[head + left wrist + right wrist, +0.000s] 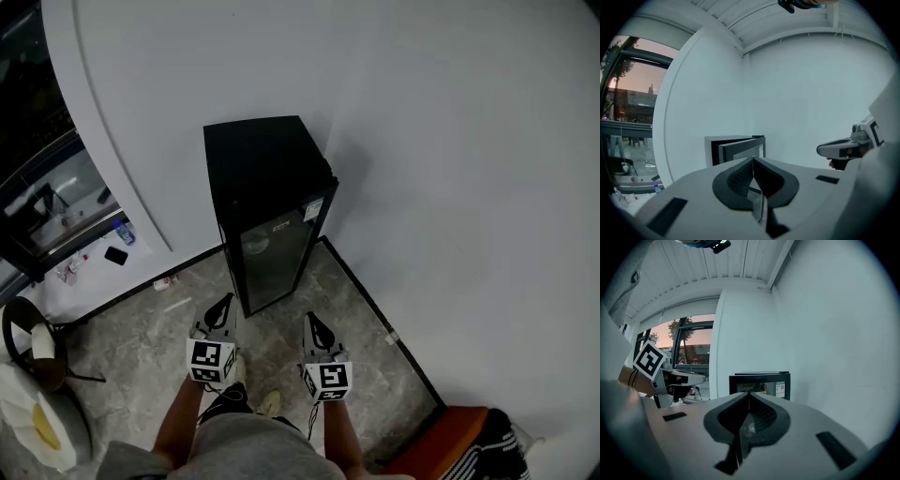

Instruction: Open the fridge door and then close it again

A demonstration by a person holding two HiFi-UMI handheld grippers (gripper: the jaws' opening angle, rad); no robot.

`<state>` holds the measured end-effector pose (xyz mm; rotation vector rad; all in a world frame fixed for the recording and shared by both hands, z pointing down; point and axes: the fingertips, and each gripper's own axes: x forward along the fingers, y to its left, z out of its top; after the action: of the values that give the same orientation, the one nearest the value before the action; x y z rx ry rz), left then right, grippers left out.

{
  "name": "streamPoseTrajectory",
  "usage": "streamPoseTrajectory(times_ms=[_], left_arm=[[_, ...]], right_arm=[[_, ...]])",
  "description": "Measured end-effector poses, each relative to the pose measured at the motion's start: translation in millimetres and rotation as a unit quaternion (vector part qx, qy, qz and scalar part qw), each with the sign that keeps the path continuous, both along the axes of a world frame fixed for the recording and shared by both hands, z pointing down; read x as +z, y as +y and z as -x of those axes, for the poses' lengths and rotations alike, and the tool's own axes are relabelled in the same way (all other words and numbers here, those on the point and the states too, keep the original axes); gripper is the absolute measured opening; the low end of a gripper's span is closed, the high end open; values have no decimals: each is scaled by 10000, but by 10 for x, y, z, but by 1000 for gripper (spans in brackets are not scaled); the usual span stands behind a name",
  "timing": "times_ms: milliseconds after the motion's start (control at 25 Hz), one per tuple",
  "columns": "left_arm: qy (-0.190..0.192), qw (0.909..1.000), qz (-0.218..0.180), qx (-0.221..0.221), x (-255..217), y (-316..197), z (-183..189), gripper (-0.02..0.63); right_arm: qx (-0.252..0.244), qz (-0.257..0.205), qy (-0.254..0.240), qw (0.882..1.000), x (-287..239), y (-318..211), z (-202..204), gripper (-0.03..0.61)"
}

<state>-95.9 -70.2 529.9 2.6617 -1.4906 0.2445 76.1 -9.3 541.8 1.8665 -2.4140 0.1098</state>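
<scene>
A small black fridge (267, 187) with a glass door stands on the stone floor against the white wall, and its door looks closed in the head view. It also shows ahead in the left gripper view as the fridge (738, 149) and in the right gripper view as the fridge (761, 380). My left gripper (225, 302) and right gripper (310, 322) are side by side, a short way in front of the door and apart from it. Both point at the fridge. The left gripper (753, 159) is shut on nothing, and so is the right gripper (749, 393).
An orange seat (441, 439) with a striped cloth (495, 445) is at the lower right. A dark chair (37, 347) stands at the left. A bottle (125, 232) and small items lie on a white ledge by the window. A black baseboard (375, 309) runs along the wall.
</scene>
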Motion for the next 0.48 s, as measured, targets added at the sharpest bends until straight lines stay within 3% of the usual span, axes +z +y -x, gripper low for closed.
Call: streamPoseTrajectory(times_ms=[480], left_arm=[[23,9999,108,57,58,-841,333,5]], right_arm=[[-18,-28,49,10000,-108,-798,372,23]])
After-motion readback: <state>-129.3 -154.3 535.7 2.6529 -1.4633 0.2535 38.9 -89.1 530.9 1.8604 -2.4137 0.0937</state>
